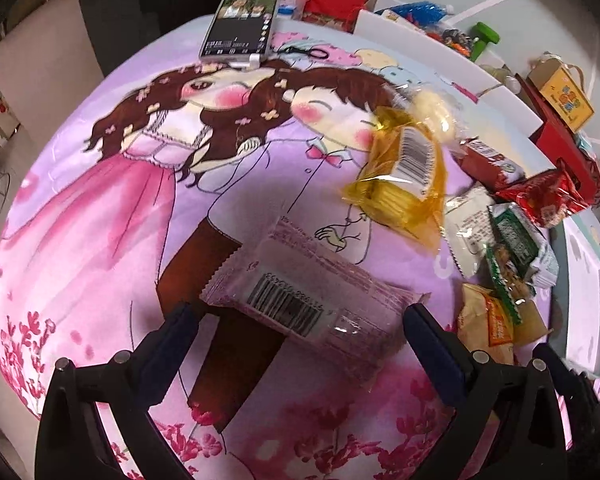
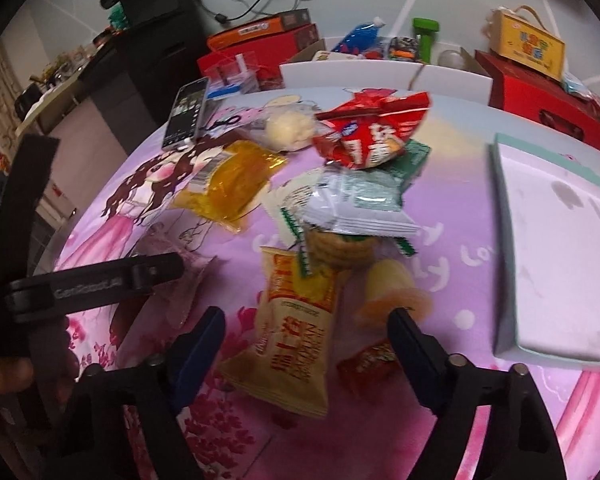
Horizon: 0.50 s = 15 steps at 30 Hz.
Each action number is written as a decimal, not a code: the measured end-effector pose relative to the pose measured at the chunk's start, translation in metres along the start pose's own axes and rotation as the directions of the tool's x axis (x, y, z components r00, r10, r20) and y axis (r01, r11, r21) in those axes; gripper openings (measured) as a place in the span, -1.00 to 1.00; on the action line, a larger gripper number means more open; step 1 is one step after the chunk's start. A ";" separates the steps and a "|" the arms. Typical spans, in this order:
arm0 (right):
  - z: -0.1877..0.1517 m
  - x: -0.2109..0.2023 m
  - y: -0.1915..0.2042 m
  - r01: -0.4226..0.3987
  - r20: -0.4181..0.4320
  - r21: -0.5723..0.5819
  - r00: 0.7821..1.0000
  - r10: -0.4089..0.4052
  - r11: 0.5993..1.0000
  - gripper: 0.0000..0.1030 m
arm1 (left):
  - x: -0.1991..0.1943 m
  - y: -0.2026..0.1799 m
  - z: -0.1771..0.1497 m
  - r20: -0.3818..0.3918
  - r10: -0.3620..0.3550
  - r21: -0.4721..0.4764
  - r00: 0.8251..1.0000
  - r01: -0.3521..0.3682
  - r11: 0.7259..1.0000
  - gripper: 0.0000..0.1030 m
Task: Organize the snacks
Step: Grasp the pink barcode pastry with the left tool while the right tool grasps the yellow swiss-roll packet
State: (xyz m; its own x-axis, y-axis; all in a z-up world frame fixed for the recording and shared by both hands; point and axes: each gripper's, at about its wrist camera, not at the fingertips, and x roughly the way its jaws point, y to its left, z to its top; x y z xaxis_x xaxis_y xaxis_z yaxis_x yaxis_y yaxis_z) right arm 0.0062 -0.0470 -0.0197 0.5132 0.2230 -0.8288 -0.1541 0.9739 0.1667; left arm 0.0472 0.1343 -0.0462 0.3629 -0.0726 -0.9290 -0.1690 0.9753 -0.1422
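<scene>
In the left wrist view a see-through pink packet (image 1: 296,300) with a barcode lies flat on the cartoon-print cloth (image 1: 100,220). My left gripper (image 1: 300,320) stands open astride it, pads clear of both ends. In the right wrist view a cream and yellow packet (image 2: 296,320) with red lettering lies between the spread fingers of my right gripper (image 2: 304,320), which is open and not pressing on it. A small red candy (image 2: 366,364) and an orange jelly cup (image 2: 392,292) sit by the right finger. One finger (image 2: 156,270) of the left gripper shows at the left.
A heap of snacks lies beyond: a yellow packet (image 2: 228,180), a red bag (image 2: 372,132), green-white packets (image 2: 360,200), a round biscuit pack (image 2: 336,248). A pale open box (image 2: 560,248) stands at the right. A phone (image 2: 186,114) and red and yellow boxes (image 2: 540,88) line the far edge.
</scene>
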 end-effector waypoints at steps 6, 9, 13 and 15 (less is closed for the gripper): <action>-0.001 0.015 0.006 -0.003 -0.039 -0.022 0.999 0.002 1.000 0.45 | 0.015 0.004 0.005 -0.039 -0.043 -0.057 0.998 0.041 0.998 0.98; -0.001 0.021 0.009 0.001 -0.054 -0.032 0.999 -0.003 0.999 0.42 | 0.019 0.001 0.008 -0.040 -0.039 -0.064 0.998 0.036 0.997 0.97; -0.001 0.030 0.009 0.003 -0.079 -0.034 0.997 -0.006 0.999 0.23 | 0.020 -0.003 0.013 -0.021 -0.033 -0.072 0.999 0.031 0.997 0.82; -0.001 0.032 0.008 -0.001 -0.083 -0.030 0.997 -0.001 1.000 0.21 | 0.021 -0.006 0.017 -0.021 -0.032 -0.068 0.999 0.030 0.997 0.79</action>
State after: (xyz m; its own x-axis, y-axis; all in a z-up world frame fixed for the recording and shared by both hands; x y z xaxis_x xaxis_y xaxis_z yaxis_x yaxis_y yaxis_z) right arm 0.0199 -0.0323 -0.0453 0.4412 0.2173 -0.8707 -0.1798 0.9720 0.1515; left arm 0.0711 0.1308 -0.0593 0.3490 -0.1080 -0.9309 -0.2199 0.9562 -0.1934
